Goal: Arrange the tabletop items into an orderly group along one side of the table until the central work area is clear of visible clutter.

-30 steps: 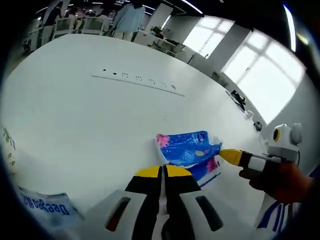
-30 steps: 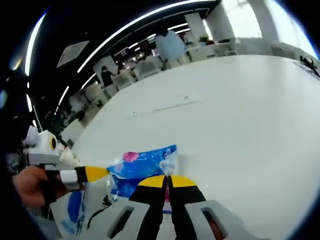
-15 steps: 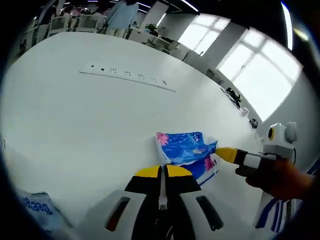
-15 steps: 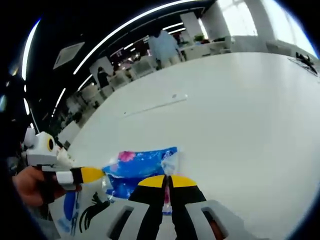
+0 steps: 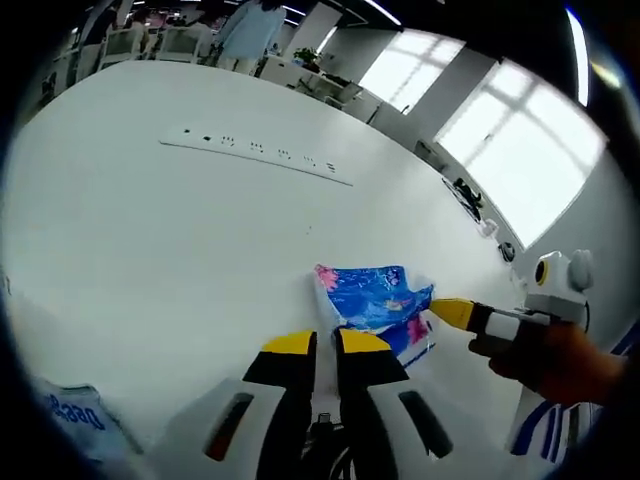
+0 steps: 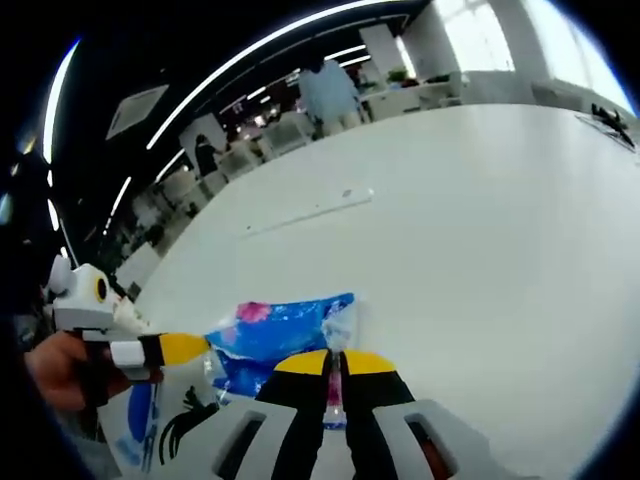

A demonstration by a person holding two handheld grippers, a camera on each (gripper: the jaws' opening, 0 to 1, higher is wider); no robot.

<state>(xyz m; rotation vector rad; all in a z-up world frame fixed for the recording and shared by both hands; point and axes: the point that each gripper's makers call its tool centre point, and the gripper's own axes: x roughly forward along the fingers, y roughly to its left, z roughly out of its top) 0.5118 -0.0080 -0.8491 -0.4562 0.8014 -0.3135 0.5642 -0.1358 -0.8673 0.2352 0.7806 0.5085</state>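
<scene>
Left gripper view, blue packet (image 5: 372,302) just beyond gripper (image 5: 328,345)

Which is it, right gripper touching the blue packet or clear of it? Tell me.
Touching. In the right gripper view the right gripper has its yellow tips nearly together on the blue packet, pinching its clear crimped edge.

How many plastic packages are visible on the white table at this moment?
2. A blue floral package lies just ahead of the left gripper, between both grippers. A white package with blue print sits at that view's lower left edge. Others may be hidden.
</scene>
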